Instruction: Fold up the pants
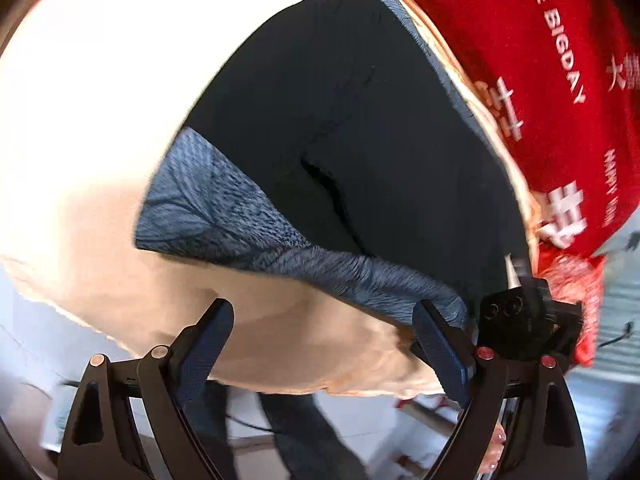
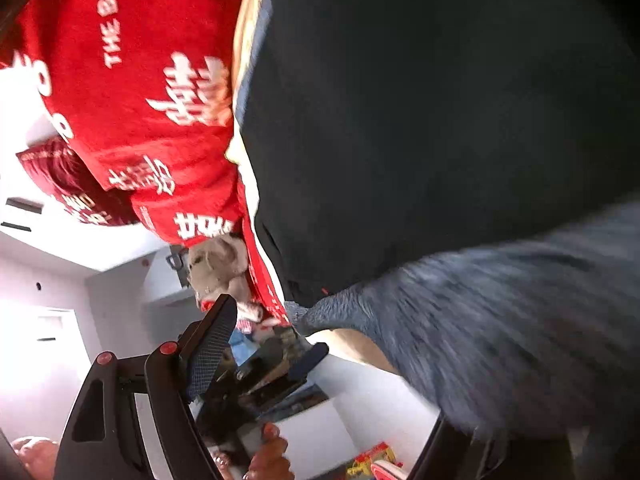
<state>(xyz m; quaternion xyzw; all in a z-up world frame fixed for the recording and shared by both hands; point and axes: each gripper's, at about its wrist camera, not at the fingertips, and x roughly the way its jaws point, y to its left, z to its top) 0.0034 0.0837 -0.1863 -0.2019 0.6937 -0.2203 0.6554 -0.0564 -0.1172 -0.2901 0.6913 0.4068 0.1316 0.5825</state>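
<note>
pants [image 1: 360,128]: dark, flat on cream sheet [image 1: 100,100] beside red blanket [image 1: 520,60], grey lining turned out at near edge | left gripper [image 1: 328,344]: jaws wide, empty | right gripper [image 2: 320,320]: apparently wide, empty | progress: seemingly one fold made, more remain

black pants [image 1: 340,112] with a blue-grey, streaky-patterned lining [image 1: 224,216] — on a cream sheet [image 1: 100,100]; red blanket [image 1: 520,60] with white lettering — black claws, blue pads [image 1: 206,354].
</note>
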